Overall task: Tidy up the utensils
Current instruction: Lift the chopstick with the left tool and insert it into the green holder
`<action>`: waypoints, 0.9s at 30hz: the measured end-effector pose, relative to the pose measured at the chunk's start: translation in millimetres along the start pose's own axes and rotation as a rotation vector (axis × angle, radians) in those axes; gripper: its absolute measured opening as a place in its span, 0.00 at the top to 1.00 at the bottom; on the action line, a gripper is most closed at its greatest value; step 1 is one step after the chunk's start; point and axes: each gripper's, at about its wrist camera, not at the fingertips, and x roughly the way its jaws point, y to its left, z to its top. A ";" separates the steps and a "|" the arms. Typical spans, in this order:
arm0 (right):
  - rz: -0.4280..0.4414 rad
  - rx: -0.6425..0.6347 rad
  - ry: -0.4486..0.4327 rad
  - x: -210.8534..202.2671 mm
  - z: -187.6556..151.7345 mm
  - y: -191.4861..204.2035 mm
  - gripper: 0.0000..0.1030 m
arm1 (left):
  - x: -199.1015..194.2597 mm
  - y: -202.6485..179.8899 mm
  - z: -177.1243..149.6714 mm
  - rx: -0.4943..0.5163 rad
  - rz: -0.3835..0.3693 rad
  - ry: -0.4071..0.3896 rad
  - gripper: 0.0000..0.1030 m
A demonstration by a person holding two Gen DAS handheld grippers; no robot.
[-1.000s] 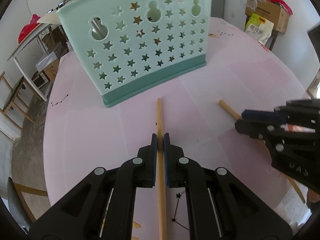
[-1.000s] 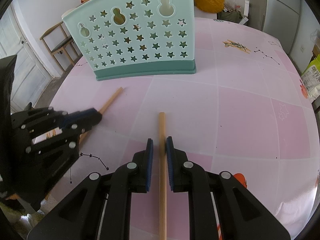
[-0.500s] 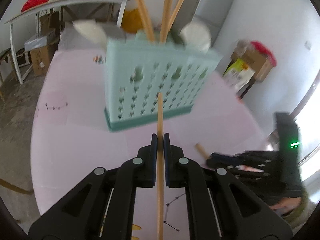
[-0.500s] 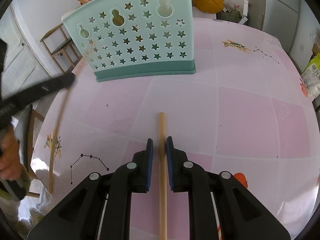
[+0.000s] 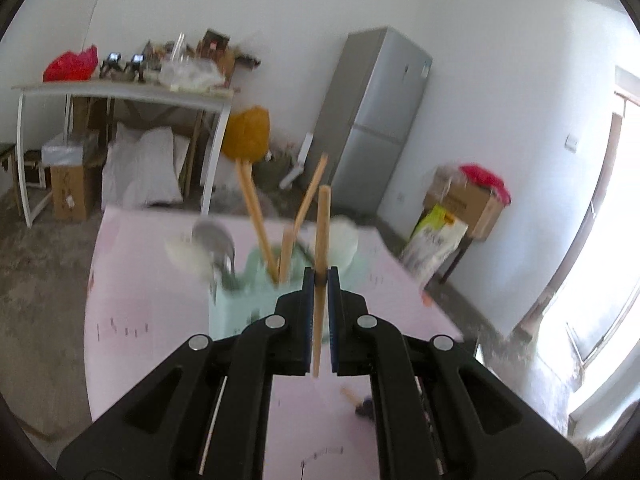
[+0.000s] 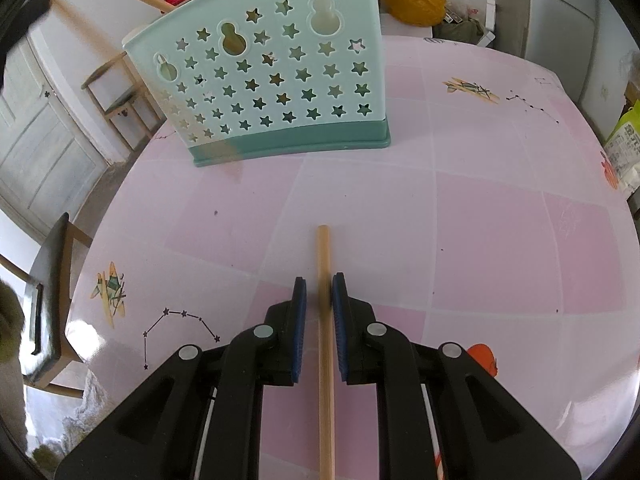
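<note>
Two wooden sticks: my left hand-held gripper (image 5: 319, 280) clamps one stick (image 5: 321, 236) above the mint basket (image 5: 236, 308); my right hand-held gripper (image 6: 319, 284) grips another (image 6: 325, 320) lying on the desk (image 6: 480, 220) before the basket.

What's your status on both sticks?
Left gripper shut on wooden stick, raised before holder. Right gripper around second stick on table. Nothing blocking.

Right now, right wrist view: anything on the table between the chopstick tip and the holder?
Nothing: bare pink tablecloth between chopstick and mint utensil holder.
</note>
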 end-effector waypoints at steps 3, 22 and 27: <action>0.002 0.002 0.000 0.3 0.2 -0.8 0.87 | -5.7 -8.2 21.1 0.005 -0.020 -0.061 0.95; 0.007 0.006 0.001 1.2 0.8 -2.4 0.87 | 13.8 -23.8 82.2 0.079 0.112 -0.244 0.95; 0.007 0.005 0.002 1.3 0.8 -2.2 0.87 | 37.0 -11.7 73.0 0.036 0.136 -0.228 0.95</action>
